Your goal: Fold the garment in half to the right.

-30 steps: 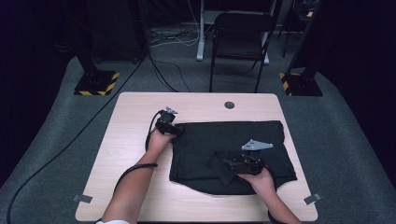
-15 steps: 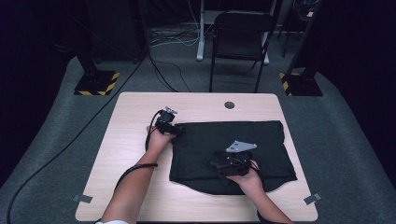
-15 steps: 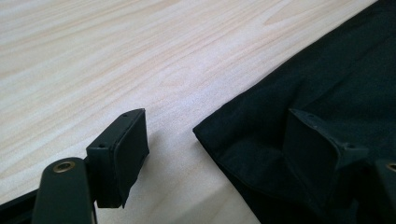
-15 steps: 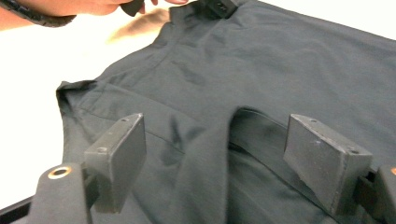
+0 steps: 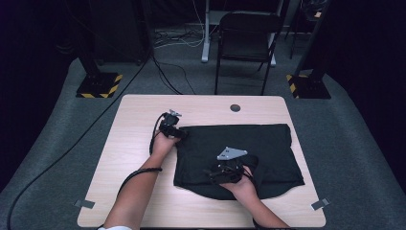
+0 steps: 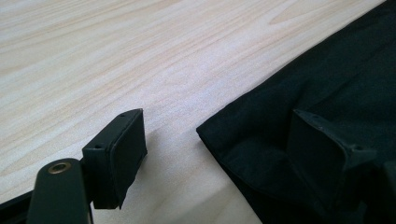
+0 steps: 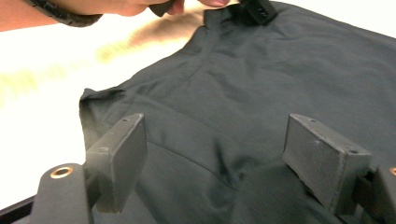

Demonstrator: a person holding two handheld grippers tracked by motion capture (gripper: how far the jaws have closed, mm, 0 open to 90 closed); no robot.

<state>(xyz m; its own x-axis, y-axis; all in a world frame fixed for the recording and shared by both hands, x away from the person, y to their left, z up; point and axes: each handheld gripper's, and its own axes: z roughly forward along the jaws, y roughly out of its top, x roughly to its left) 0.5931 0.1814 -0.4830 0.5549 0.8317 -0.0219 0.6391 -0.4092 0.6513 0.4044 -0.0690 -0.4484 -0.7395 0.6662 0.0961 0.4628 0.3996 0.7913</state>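
A black cloth (image 5: 261, 143) lies folded flat on the pale wooden table (image 5: 139, 120). My left gripper (image 5: 180, 133) rests low at the cloth's far left corner. In the left gripper view the jaws (image 6: 215, 127) stand open and have just been opening; the cloth (image 6: 336, 70) corner lies between them, untouched, with one jaw over bare wood. My right gripper (image 5: 211, 174) hovers over the cloth's near middle, pointing left. It is open (image 7: 215, 126) with the cloth (image 7: 280, 70) spread under it. The left hand (image 7: 116, 5) shows at the far corner.
A dark round hole (image 5: 235, 108) sits near the table's far edge. Tape marks (image 5: 84, 203) lie at the near corners. Behind the table stand a black chair (image 5: 246, 28) and two posts with yellow-black bases (image 5: 98, 86), with cables on the floor.
My right gripper has slid to the left across the cloth, close above it. The left gripper has stayed at the far left corner.
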